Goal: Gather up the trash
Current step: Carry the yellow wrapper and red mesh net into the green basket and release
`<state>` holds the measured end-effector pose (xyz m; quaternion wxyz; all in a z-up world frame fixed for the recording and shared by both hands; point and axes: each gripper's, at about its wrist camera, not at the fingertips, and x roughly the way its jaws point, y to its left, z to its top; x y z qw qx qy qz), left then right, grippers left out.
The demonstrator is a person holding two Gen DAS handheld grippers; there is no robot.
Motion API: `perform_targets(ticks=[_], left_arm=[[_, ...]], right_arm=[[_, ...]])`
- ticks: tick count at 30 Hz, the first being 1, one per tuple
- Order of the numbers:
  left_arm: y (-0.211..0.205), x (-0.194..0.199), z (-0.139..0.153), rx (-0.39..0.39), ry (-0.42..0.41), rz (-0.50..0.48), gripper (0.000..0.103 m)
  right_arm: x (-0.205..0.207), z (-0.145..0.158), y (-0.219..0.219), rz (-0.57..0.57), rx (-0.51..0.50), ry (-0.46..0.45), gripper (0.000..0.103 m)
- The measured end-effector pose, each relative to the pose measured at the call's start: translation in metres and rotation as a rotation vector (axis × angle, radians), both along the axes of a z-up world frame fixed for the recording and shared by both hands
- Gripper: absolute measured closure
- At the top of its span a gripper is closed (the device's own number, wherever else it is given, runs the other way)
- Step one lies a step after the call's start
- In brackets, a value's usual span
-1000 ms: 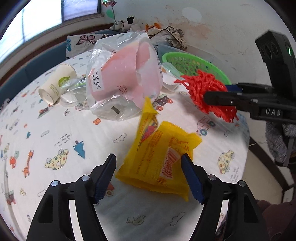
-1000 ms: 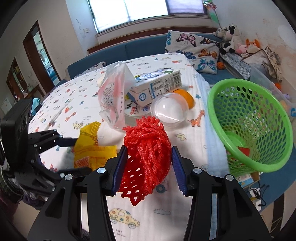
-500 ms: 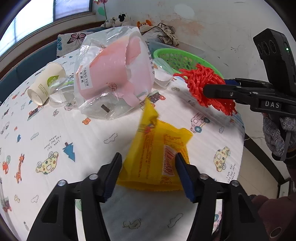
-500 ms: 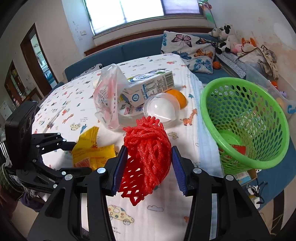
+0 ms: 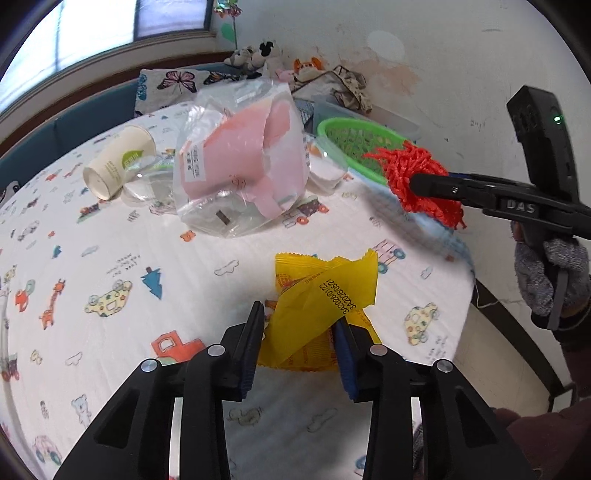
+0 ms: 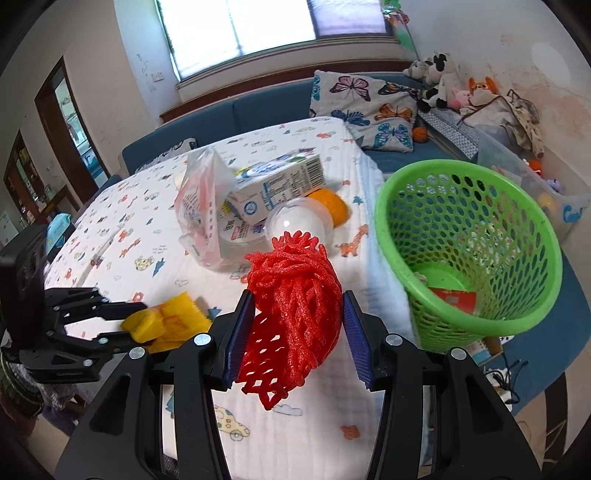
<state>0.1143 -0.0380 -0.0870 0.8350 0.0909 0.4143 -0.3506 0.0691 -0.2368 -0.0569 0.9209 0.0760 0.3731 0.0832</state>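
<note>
Yellow wrapper (image 5: 325,295) crumples between the closing jaws of the left gripper (image 5: 300,332) above the printed tablecloth (image 5: 110,258) in the left wrist view, while the right wrist view shows the right gripper (image 6: 297,325) clamped on red foam netting (image 6: 295,295) beside the green basket (image 6: 535,229).

A butterfly-print cushion (image 6: 373,110) and stuffed toys (image 6: 439,79) sit on the blue sofa (image 6: 236,118) below the window (image 6: 240,26).
</note>
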Motion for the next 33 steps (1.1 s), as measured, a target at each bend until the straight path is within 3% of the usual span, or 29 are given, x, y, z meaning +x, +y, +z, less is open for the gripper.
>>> perform_targets(ticks=[11, 19, 26, 29, 31, 33], left_arm=[[-0.011, -0.001, 0.046, -0.098, -0.034, 0.008, 0.068], [-0.055, 0.014, 0.076, -0.121, -0.085, -0.031, 0.068], [-0.101, 0.037, 0.095, -0.111, -0.115, -0.059, 0.068], [-0.120, 0.047, 0.100, -0.103, -0.125, -0.065, 0.068], [-0.131, 0.056, 0.102, -0.101, -0.119, -0.067, 0.068], [-0.142, 0.063, 0.103, -0.093, -0.118, -0.069, 0.068]], right_arm=[[0.004, 0.014, -0.058, -0.125, -0.001, -0.023, 0.054], [0.011, 0.012, -0.117, -0.251, -0.034, -0.006, 0.054], [0.025, -0.001, -0.147, -0.298, -0.037, 0.015, 0.054], [0.032, -0.008, -0.157, -0.308, -0.020, 0.026, 0.050], [0.036, -0.012, -0.162, -0.314, -0.011, 0.031, 0.041], [0.037, -0.014, -0.167, -0.314, 0.002, 0.031, 0.038]])
